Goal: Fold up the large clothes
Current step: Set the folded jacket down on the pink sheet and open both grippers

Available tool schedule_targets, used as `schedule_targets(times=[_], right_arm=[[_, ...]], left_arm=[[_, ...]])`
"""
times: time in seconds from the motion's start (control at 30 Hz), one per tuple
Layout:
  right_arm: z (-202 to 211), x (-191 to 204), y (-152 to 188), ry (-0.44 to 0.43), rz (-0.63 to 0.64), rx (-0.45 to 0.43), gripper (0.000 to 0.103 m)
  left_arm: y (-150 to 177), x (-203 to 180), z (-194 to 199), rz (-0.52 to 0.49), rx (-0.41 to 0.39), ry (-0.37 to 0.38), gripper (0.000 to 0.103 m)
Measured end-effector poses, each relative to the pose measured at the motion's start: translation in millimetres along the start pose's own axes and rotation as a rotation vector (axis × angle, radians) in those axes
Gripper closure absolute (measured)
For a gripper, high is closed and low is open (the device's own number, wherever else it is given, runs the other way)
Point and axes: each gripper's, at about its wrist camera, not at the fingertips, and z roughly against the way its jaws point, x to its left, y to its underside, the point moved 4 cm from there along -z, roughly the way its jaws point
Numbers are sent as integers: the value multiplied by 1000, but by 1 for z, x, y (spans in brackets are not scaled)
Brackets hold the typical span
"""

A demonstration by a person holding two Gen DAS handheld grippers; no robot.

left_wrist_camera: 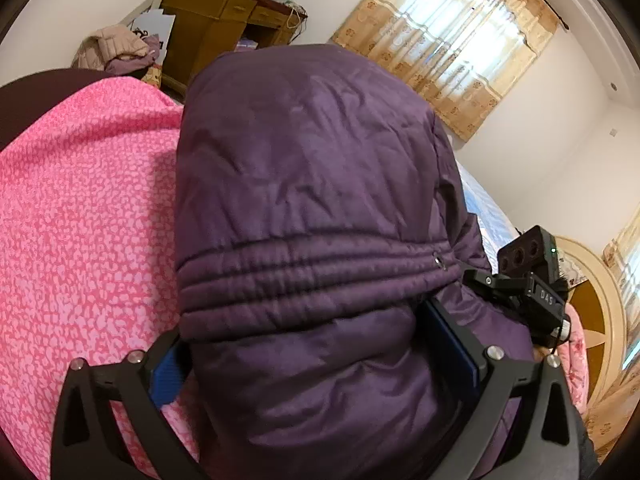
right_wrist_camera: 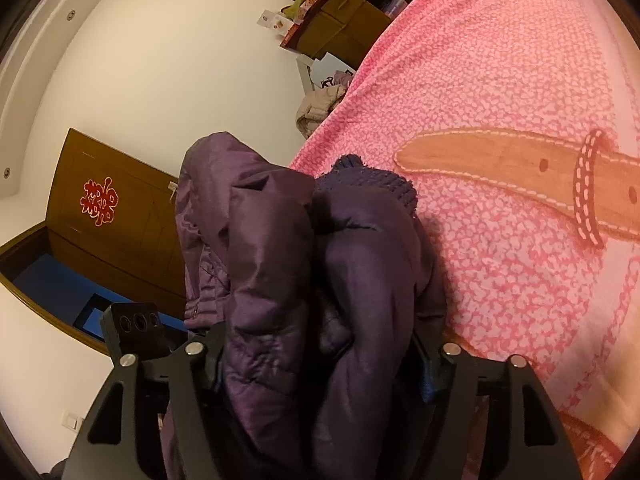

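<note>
In the left wrist view, a purple padded coat [left_wrist_camera: 312, 208] fills the centre from 12 to 6 o'clock, and a thick bunch of it is clamped between the two fingers of the left gripper [left_wrist_camera: 320, 364]. The jaws are held fairly wide apart only because of the bulk between them. The coat appears to be lifted off the pink bedspread [left_wrist_camera: 80, 216], seen at 9 o'clock, probably so that a fold can be carried over. At 3 o'clock the body of the other gripper is glimpsed at the coat's edge; its fingers are hidden behind the fabric. A wooden desk [left_wrist_camera: 224, 20] at 11 o'clock and a curtained window [left_wrist_camera: 452, 40] at 1 o'clock are seen beyond — how much of the coat hangs below the grip is cut off.

In the right wrist view, the right gripper [right_wrist_camera: 320, 364] is closed on two rolled folds of the same coat [right_wrist_camera: 280, 264], which rise towards 12 o'clock. A knitted cuff [right_wrist_camera: 380, 180] is seen at its top, just above the bedspread [right_wrist_camera: 500, 120], where a printed belt motif [right_wrist_camera: 520, 168] lies at 2 o'clock. A brown door [right_wrist_camera: 116, 220] stands at 9 o'clock. Both grips seem intended to keep one edge taut between them — whether sleeve, hem or collar is held cannot be told, and the pads are buried in cloth.
</note>
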Motion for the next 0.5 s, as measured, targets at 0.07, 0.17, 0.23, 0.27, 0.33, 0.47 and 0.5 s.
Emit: schedule_targets(times=[0.07,0.17,0.23,0.27,0.33,0.47,0.5], right_arm=[[2,3,-3,10,14,7,32],[14,5,-10,10,15,-27,30],[29,8,-11,3,3,-64,30],[38,11,-9,12,6,-86,30],[59,19,-6,74,23,-140,30],[99,44,10,240,57,-252,30],[109,54,18,280,75,-283,29]], left_arm=[[4,3,11,-3,0,-15,0],[3,-4,35,-70,-46,-90,0],[2,-16,56,-138,-114,-126,0],[2,-22,66,-163,-142,-137,0],[2,-31,81,-194,-177,-155,0],[8,-48,109,-267,-230,-190,0],[12,-52,118,-289,-241,-200,0]])
